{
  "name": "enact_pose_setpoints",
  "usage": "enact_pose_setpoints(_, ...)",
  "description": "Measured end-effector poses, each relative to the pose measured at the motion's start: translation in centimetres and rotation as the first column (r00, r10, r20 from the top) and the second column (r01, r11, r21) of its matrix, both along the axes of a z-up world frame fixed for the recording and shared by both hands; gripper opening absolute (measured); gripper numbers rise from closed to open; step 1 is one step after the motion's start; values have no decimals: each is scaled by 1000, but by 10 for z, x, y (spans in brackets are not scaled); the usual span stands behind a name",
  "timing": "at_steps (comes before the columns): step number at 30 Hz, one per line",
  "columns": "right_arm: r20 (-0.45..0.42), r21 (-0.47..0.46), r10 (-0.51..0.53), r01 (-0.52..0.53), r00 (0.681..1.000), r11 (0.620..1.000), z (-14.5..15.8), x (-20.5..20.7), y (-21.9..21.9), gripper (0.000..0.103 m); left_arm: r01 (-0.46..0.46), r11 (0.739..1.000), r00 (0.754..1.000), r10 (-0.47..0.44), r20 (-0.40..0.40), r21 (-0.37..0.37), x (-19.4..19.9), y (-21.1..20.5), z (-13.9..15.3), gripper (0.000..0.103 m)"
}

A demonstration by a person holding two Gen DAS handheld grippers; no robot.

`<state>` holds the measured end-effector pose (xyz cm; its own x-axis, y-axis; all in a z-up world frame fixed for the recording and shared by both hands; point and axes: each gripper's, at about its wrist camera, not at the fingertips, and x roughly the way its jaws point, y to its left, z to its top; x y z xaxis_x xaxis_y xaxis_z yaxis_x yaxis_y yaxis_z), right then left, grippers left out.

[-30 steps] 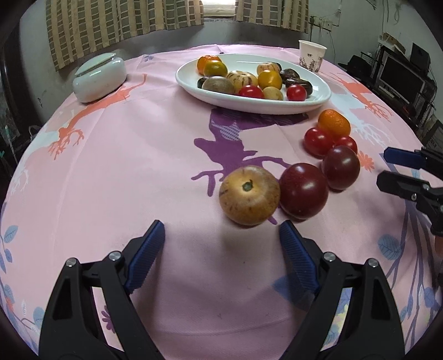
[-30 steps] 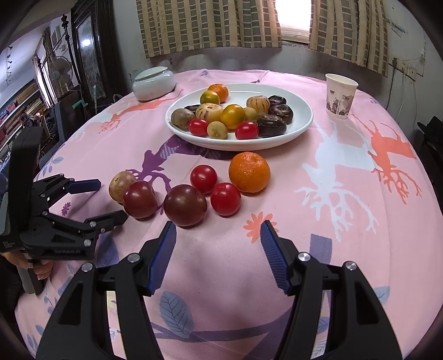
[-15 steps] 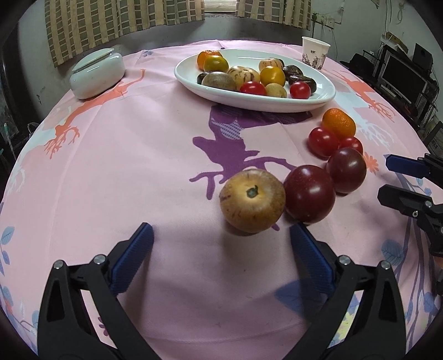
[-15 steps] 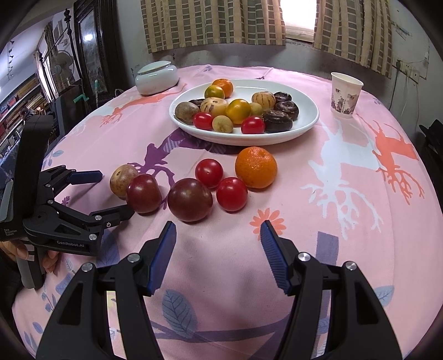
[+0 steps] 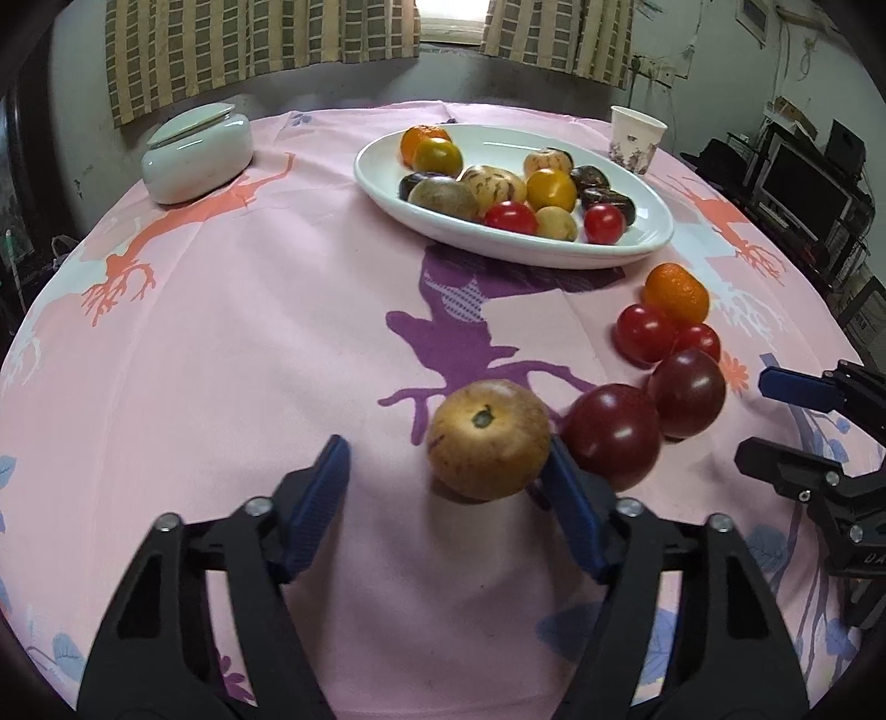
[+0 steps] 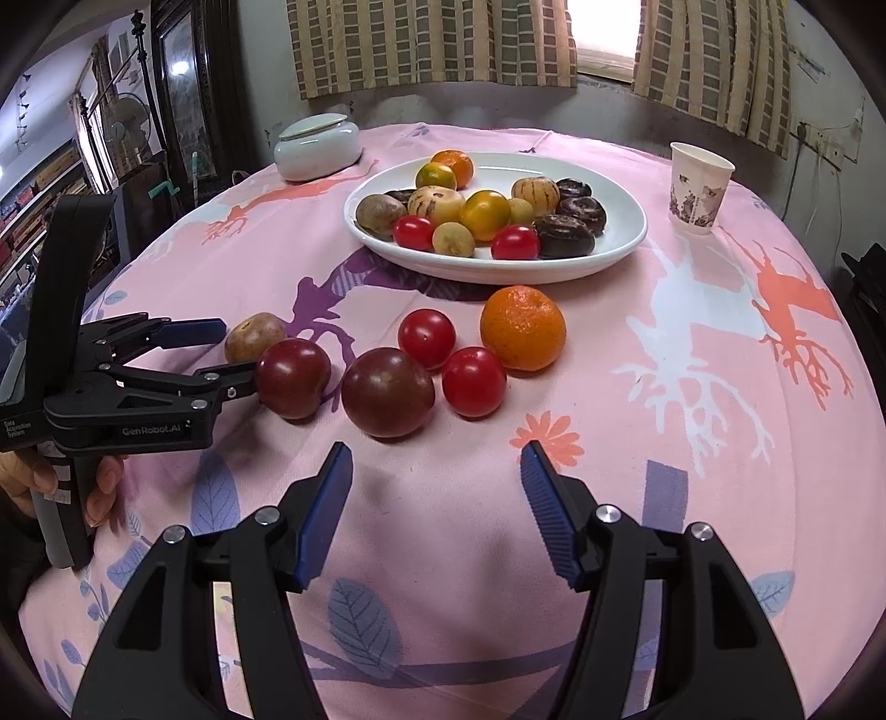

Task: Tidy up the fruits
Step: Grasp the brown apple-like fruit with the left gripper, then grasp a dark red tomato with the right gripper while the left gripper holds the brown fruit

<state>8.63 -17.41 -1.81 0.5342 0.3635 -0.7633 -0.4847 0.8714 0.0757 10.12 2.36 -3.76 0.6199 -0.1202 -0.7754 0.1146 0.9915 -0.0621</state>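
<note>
Covering the round table is a pink cloth printed with purple, coral and white deer and blue leaves. Nearest in the left wrist view, the left gripper is seen with its jaws half spread; they have just been closing from a much wider spread, and the tan speckled fruit now lies between them. The right-hand pad is touching or almost touching that fruit, while the other pad is well apart from it, so no grip is shown. Just beside it lie two dark red tomatoes, then two small red tomatoes and a mandarin. The right gripper is held over bare cloth, moderately open with nothing between the jaws, in the same place as before. Farther off, a white oval plate is loaded with mixed fruit; some pieces at its back are hidden behind others and hard to name. A paper cup and a lidded white jar stand beyond, under checked curtains. Shelves and screens at the edges are blurred and cut off.
</note>
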Motion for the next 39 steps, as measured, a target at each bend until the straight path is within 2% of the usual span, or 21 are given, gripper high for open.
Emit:
enact_pose_setpoints(1,1,-1,1,-1,1000,1000,0,0,0,63,26,1000,1000,-26,5,-4,-1,-4,1,41)
enact_pose_setpoints(3,2,-3,3,-3,1000,1000,0,0,1,63,28,999,1000,-28,9,19,-2,-7,1,41)
enact_pose_setpoints(8,5,-11,10,-10,1000,1000,0,-2,4,63,24,1000,1000,-24,13,5,-3,-5,2,40)
enact_pose_setpoints(13,15,-10,11,-11,1000,1000,1,-3,5,63,34,998,999,-35,26,44,-13,-10,5,40)
enact_pose_setpoints(18,40,-49,4,-2,999,999,0,-4,13,63,48,996,999,-49,13,69,-16,-13,3,40)
enact_pose_setpoints(24,-16,-79,38,-39,999,996,-11,3,37,63,47,998,999,-48,7,43,-15,-9,2,40)
enact_pose_setpoints(26,-25,-95,34,-36,999,995,-14,8,44,57,46,998,999,-47,6,41,-15,-9,1,40)
enact_pose_setpoints(33,-41,-86,-1,-3,999,996,-18,26,51,51,52,998,999,-52,4,35,-14,-9,1,41)
enact_pose_setpoints(37,-26,-89,-10,7,1000,996,-16,29,54,42,52,998,999,-52,4,33,-14,-8,1,41)
enact_pose_setpoints(39,-25,-87,-8,6,1000,996,-16,28,54,41,52,998,999,-52,6,31,-13,-8,1,40)
